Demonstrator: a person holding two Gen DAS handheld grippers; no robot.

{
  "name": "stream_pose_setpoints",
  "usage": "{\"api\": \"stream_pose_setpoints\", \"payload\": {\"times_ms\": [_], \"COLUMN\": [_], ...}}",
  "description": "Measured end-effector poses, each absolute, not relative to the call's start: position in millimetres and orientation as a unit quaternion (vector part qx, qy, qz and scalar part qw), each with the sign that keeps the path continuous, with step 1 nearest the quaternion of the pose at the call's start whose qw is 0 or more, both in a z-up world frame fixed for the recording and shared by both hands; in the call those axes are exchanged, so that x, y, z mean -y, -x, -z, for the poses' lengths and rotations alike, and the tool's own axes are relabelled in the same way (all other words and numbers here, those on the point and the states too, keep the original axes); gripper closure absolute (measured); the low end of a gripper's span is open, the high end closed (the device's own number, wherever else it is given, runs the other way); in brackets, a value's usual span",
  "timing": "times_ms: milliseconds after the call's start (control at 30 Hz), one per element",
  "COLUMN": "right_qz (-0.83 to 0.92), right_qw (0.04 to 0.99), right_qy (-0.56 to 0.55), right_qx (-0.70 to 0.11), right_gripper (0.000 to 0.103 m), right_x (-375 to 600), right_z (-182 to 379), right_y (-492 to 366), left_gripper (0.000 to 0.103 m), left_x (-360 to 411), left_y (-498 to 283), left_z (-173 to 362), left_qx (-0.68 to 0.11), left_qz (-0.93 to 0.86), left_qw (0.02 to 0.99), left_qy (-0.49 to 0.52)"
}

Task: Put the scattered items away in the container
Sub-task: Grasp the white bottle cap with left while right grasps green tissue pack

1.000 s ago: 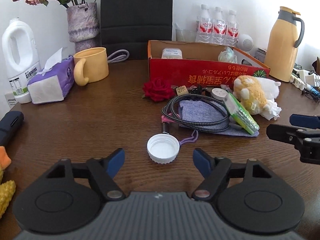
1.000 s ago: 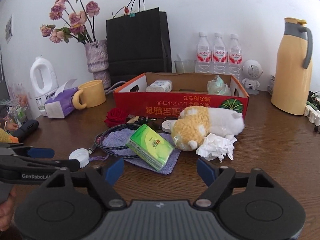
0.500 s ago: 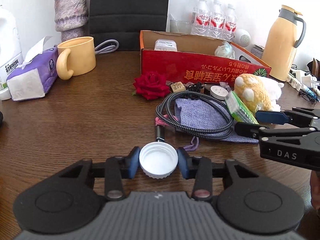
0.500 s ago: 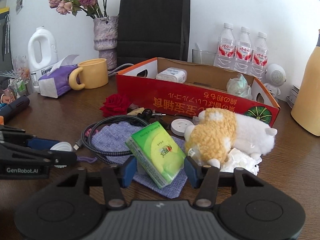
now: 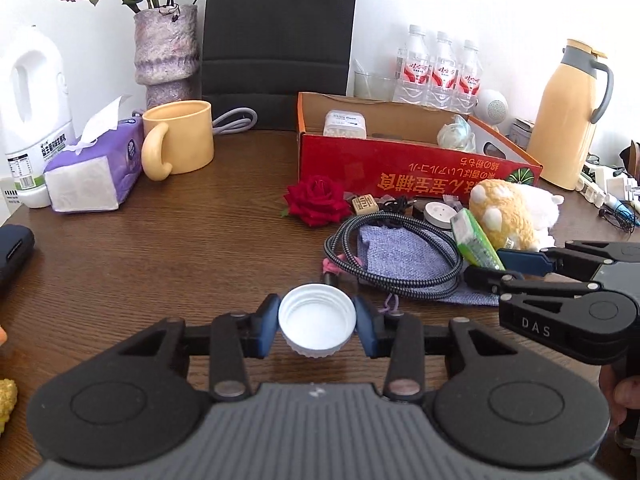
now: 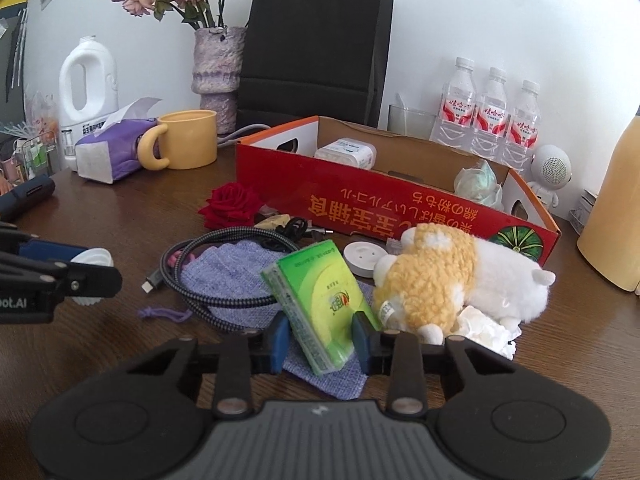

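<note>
- Well, the dark wooden table (image 5: pixel 168 248) stands against a white wall, and along its far edge are a vase of dried flowers (image 5: pixel 166 52), a black paper bag (image 6: pixel 316 48), three water bottles (image 6: pixel 488 116) and a yellow jug (image 5: pixel 568 108).
- The red cardboard box (image 5: pixel 400 164), the container, sits towards the far edge with a small white case (image 6: pixel 346 152) and a crumpled wad already in it.
- Before the box lie a red rose (image 5: pixel 318 200), a braided cable (image 5: pixel 400 256) on a lilac pouch (image 6: pixel 236 276), and a plush toy (image 6: pixel 452 276).
- The left gripper (image 5: pixel 316 322) has its jaws clenched on the white bottle cap (image 5: pixel 317 326) near the table's front edge.
- The right gripper (image 6: pixel 320 338) has its jaws closing on the green tissue packet (image 6: pixel 324 296), which stands tilted on the pouch; the pads look to be touching its sides.
- At the left edge a dark device (image 5: pixel 14 248) is cut off, and what the small bits by the rose are I cannot tell.
- A second ago both grippers were released, the cap lay free ahead of the left one, and the packet lay flatter, farther from the right one.
</note>
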State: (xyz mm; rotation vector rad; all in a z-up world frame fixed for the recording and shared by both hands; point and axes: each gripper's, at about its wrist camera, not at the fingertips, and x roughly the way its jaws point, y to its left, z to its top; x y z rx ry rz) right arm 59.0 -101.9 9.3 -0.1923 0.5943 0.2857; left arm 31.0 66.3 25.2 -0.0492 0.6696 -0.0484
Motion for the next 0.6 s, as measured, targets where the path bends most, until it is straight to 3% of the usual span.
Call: {"api": "stream_pose_setpoints", "payload": {"times_ms": [167, 600], "right_qz": [-0.127, -0.069], "right_qw": [0.951, 0.972], "right_qy": [0.090, 0.026], "right_qx": [-0.268, -0.222], "right_gripper": [0.086, 0.087], "right_x": [110, 170], "right_z": [-24, -56], "right_y": [-42, 43], "left_gripper": [0.062, 0.062], "left_x": [-57, -10], "left_y": [-21, 25], "left_z": [-34, -52], "left_qx": [-0.312, -0.247], "left_qz": [0.026, 0.047], "left_qw": [0.950, 0.968], "left_qy": [0.016, 0.021]}}
